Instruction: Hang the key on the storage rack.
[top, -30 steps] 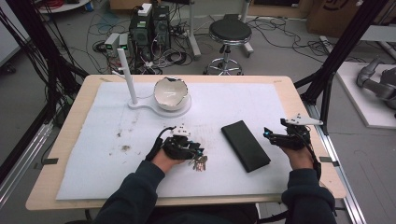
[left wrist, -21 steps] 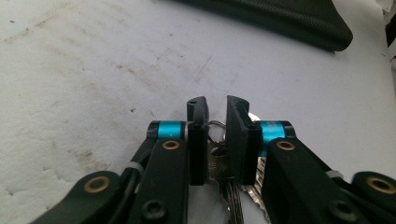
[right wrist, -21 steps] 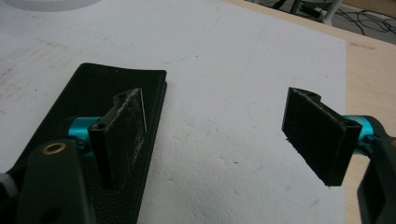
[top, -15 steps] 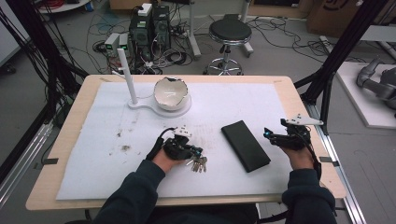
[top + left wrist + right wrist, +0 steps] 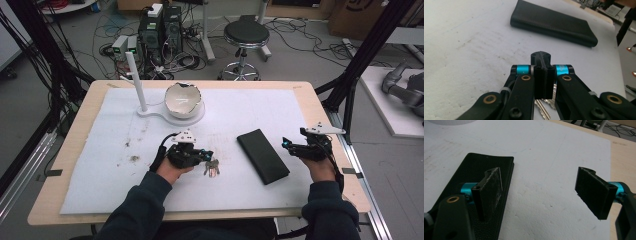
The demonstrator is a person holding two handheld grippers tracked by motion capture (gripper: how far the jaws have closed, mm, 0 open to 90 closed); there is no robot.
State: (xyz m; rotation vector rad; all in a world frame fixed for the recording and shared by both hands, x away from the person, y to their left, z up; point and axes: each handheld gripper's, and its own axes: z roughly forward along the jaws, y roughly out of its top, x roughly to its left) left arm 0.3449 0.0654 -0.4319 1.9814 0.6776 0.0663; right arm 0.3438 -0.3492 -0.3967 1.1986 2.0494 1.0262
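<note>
A bunch of silver keys [image 5: 212, 167] rests on the white mat at the tip of my left gripper [image 5: 208, 156]. In the left gripper view that gripper [image 5: 541, 58] has its pads pressed together, with the keys [image 5: 543, 110] showing just beneath them; where the pads pinch them is hidden. A black wallet [image 5: 262, 155] lies flat right of centre, also the wallet [image 5: 554, 22] ahead of the left jaws. My right gripper [image 5: 292, 146] stands open at the wallet's right side. In the right gripper view [image 5: 541, 190] its left jaw hovers over the wallet [image 5: 461, 182], nothing between the pads.
A white bowl [image 5: 183, 100] sits on a white stand with an upright post [image 5: 136, 80] at the back of the mat [image 5: 250, 110]. Dark crumbs [image 5: 134, 159] dot the mat's left part. The wooden table edge [image 5: 330, 125] runs close to the right hand.
The keys have shifted a little up and in toward the left gripper's tip. The right hand and the wallet have kept still.
</note>
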